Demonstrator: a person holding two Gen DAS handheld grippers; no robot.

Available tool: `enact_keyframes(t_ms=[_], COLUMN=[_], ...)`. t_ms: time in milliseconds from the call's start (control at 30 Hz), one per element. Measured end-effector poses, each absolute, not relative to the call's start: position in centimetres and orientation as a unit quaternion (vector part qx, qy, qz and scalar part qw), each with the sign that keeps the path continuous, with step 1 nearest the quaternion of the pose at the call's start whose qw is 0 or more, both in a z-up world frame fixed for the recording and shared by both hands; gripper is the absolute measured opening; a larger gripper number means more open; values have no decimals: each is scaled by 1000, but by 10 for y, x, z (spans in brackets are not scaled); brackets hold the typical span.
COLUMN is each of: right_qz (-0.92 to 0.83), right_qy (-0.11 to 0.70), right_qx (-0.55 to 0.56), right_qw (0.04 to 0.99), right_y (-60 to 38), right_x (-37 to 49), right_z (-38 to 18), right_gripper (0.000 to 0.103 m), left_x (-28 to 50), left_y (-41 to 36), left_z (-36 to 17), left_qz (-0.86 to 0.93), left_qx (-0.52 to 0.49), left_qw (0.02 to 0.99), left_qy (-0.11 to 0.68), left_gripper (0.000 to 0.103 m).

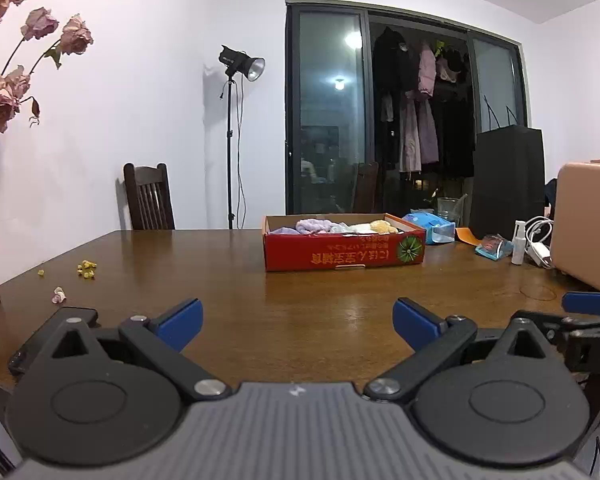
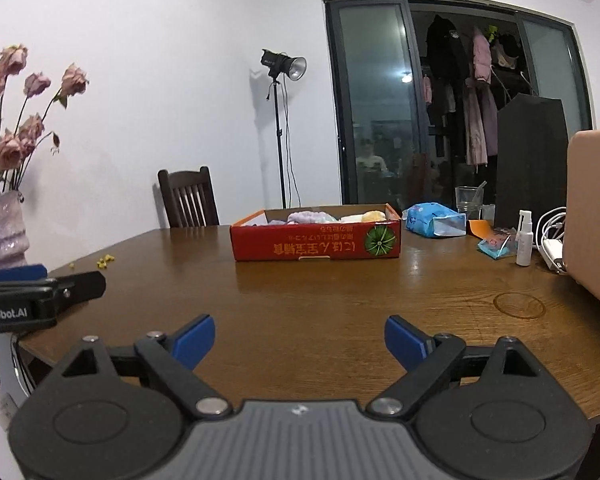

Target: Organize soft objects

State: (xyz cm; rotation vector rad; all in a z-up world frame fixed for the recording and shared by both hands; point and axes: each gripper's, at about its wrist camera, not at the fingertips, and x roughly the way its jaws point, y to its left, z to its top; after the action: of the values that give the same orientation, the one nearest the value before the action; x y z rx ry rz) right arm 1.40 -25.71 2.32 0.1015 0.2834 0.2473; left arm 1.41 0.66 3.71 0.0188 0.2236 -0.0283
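A red cardboard box [image 1: 342, 254] [image 2: 316, 246] stands on the far middle of the brown wooden table [image 1: 300, 300] [image 2: 340, 292]. Several soft cloth items, lilac [image 1: 314, 225] [image 2: 306, 216], white and yellow [image 1: 382, 226] [image 2: 374, 216], lie inside it. My left gripper [image 1: 298, 322] is open and empty, low over the table's near edge. My right gripper [image 2: 299, 340] is open and empty, also over the near edge, to the right of the left one. Both are well short of the box.
A vase of dried pink roses [image 2: 4, 216] stands at the left edge, with fallen petals [image 1: 86, 269] near it. Right of the box lie a blue tissue pack [image 2: 434, 220], a glass [image 2: 468, 200], a spray bottle [image 2: 524, 240], white cables and a tan case [image 2: 596, 220]. A chair [image 2: 188, 198] stands behind.
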Motion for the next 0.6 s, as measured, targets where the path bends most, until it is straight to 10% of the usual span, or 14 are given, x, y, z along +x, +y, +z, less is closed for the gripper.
enact_keyframes(t_ms=[600], right_qz=[115], right_qy=[144], right_qx=[69], right_qw=[980], right_y=[-261], right_x=[18], right_z=[24], right_gripper=[102], left_x=[15], left_y=[6], left_z=[39], left_qz=[-11], left_qx=[6], left_qw=[994], left_qy=[112], left_gripper=[103])
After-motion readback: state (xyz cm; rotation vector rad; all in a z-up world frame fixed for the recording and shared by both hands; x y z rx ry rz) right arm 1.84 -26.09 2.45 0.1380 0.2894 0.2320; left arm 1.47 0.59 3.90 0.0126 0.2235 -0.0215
